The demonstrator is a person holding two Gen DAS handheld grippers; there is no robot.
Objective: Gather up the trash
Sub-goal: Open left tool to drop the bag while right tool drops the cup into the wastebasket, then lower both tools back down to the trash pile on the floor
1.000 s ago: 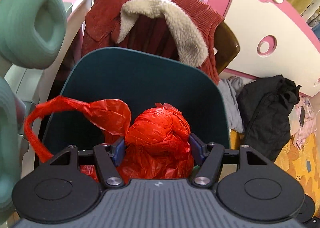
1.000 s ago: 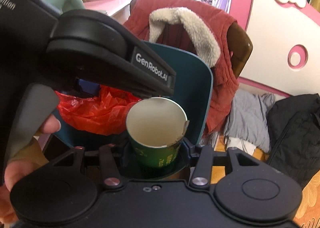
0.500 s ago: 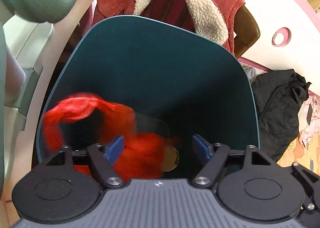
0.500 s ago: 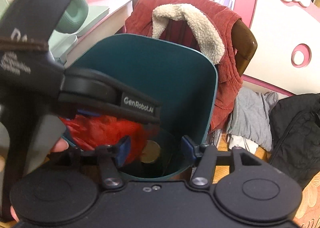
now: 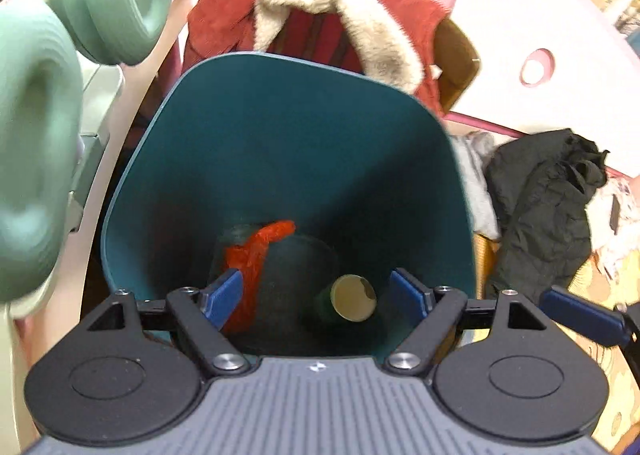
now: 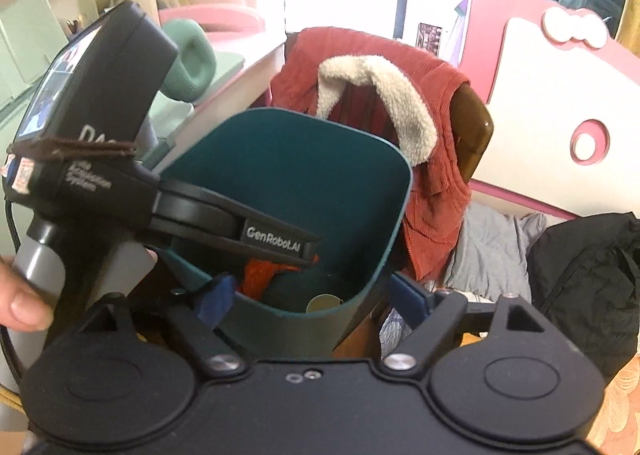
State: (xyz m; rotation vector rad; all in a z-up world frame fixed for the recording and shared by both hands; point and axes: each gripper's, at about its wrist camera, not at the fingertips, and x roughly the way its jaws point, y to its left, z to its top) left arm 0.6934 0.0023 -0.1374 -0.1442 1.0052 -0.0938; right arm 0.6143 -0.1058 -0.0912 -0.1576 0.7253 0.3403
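teal plastic bin: smooth, rounded-square mouth, deep tapering walls; it stands on the floor in front of a wooden chair.
bin contents: a crumpled red plastic bag lies at the bottom toward the left, one twisted strip reaching up the wall; a green paper cup lies on its side at the bottom right, its pale round mouth with a torn rim facing up. bag and cup sit near each other; whether they touch cannot be told.
left tongs: released, blue pads spread wide over the bin's mouth, nothing between them; the bag and cup lie far below.
right tongs: jaws have just been opening and now stand wide, blue pads either side of the bin's near wall without pressing it; nothing gripped.
left tool seen from the right: black moulded body lettered in white, held by a hand at its grey grip, reaching over the bin's rim.
chair: glossy brown back, draped with a rust-red corduroy jacket with a cream fleece collar.
floor beside the bin: a grey garment and a black padded coat in soft heaps.
table: pale top with a pink edge, left of the bin, carrying a ribbed sage-green rounded object.
backdrop: pink and white panel with a round cut-out.
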